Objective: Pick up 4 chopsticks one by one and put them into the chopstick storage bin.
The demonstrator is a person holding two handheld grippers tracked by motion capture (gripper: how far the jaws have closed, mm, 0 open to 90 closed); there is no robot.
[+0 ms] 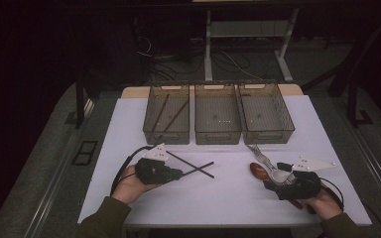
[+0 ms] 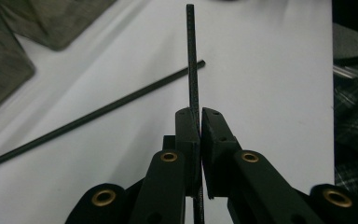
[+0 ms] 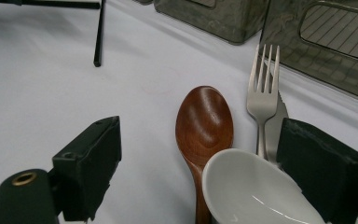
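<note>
A: Starting at the left, what is the left gripper (image 1: 178, 174) doing?

B: Its jaws are pinched shut on a thin black chopstick (image 2: 192, 60), seen in the left gripper view running straight out between the two pads. In the high view that stick crosses a second black chopstick (image 1: 190, 164) lying flat on the white table (image 1: 228, 198), near the left hand (image 1: 129, 186).

A: So which step is this?

B: It looks like the pick-up of the first chopstick, just gripped. Two similar sticks already lie in the left bin (image 1: 166, 116) at the far side, so the next move likely calls for lifting this one clear of its partner and carrying it forward to that bin, keeping it level.

A: And the middle?

B: The middle bin (image 1: 218, 116) and right bin (image 1: 267, 114) look empty.

A: And the right side?

B: The right gripper (image 3: 200, 154) rests with its jaws spread wide, gripping nothing. Between its pads (image 3: 93, 163) lie a brown wooden spoon (image 3: 204, 123) and a white ceramic spoon (image 3: 251, 191); a metal fork (image 3: 262, 100) and a knife (image 3: 275, 126) sit just beside the right pad
</note>
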